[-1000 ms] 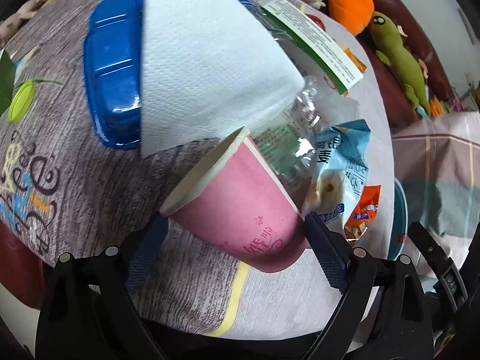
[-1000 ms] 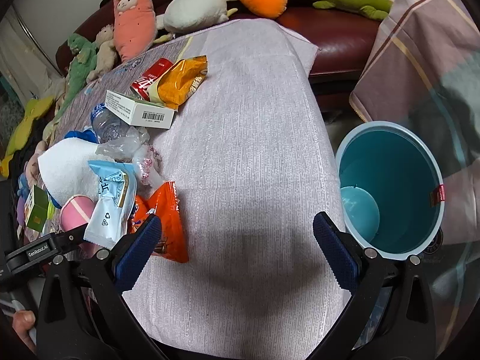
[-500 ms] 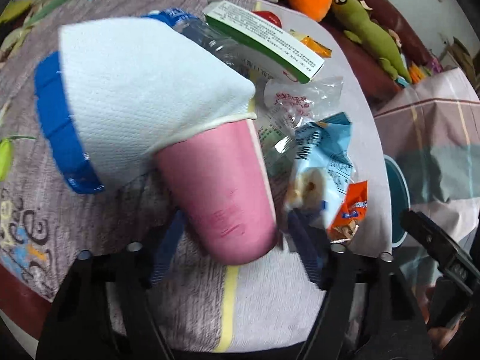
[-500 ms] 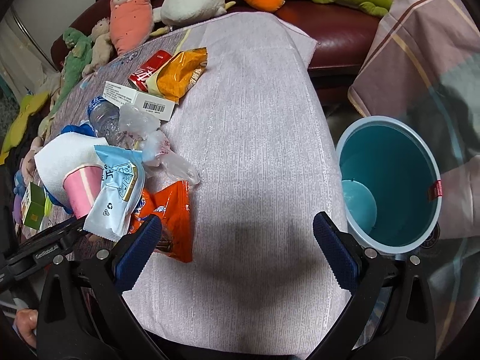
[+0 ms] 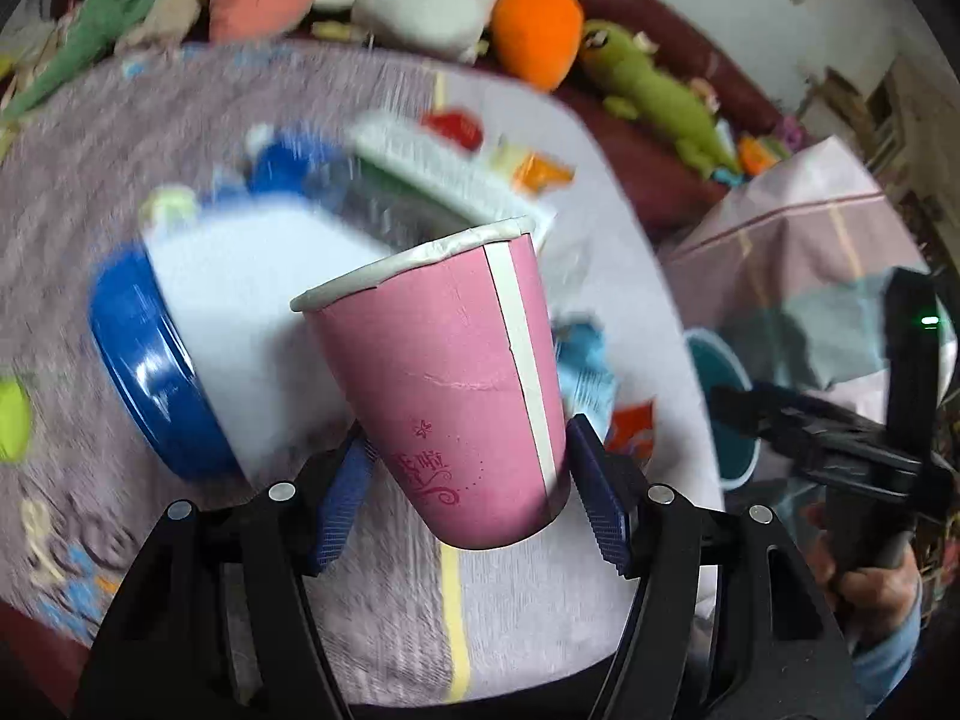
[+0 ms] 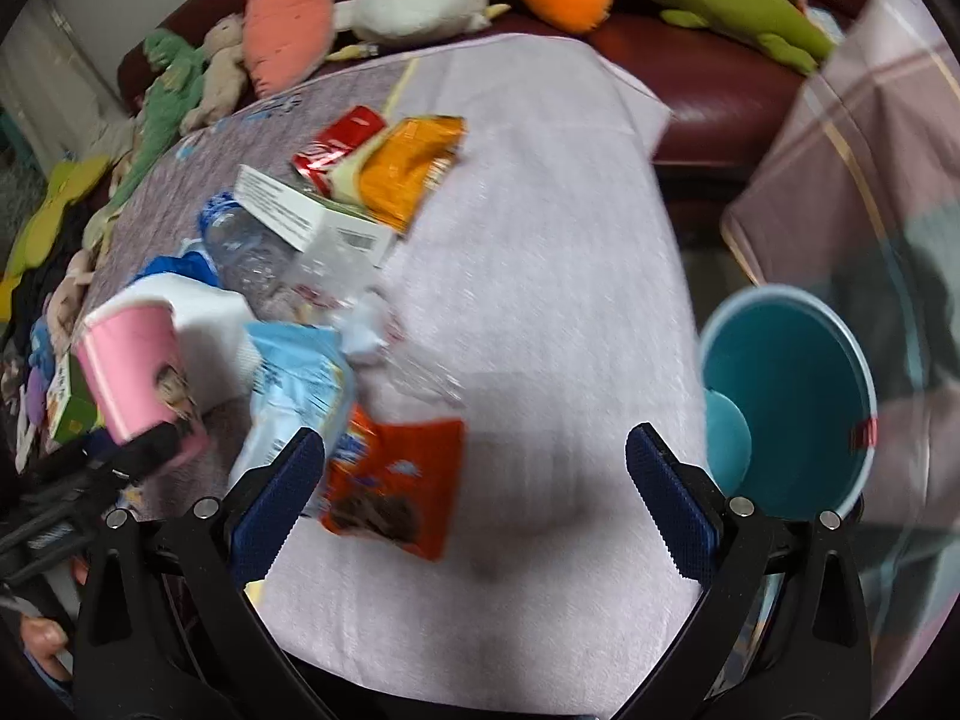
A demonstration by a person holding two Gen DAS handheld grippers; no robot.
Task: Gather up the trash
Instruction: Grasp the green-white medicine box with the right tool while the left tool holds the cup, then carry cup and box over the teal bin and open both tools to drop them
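A pink paper cup [image 5: 444,372] stands nearly upright, lifted off the table, between the blue pads of my left gripper [image 5: 474,492]. The jaws are closing and both pads touch the cup's lower wall. The same cup [image 6: 132,372] shows at the left of the right wrist view. My right gripper [image 6: 474,480] hangs open over the pale tablecloth with nothing between its fingers. Close to its left finger lie an orange-red snack wrapper [image 6: 396,480] and a light blue packet [image 6: 294,384]. The teal bin [image 6: 792,384] stands on the floor to the right of the table.
More litter lies behind: a clear plastic bottle [image 6: 252,246], a white box [image 6: 300,216], an orange bag [image 6: 408,168], a red packet [image 6: 336,144], a white napkin [image 5: 252,300] over a blue tray [image 5: 150,372]. Plush toys [image 6: 420,0] line the dark red sofa.
My left gripper closed on the lying pink cup, lifted it and turned it upright. The right gripper drifted a little left, nearer the wrappers, and stayed open.
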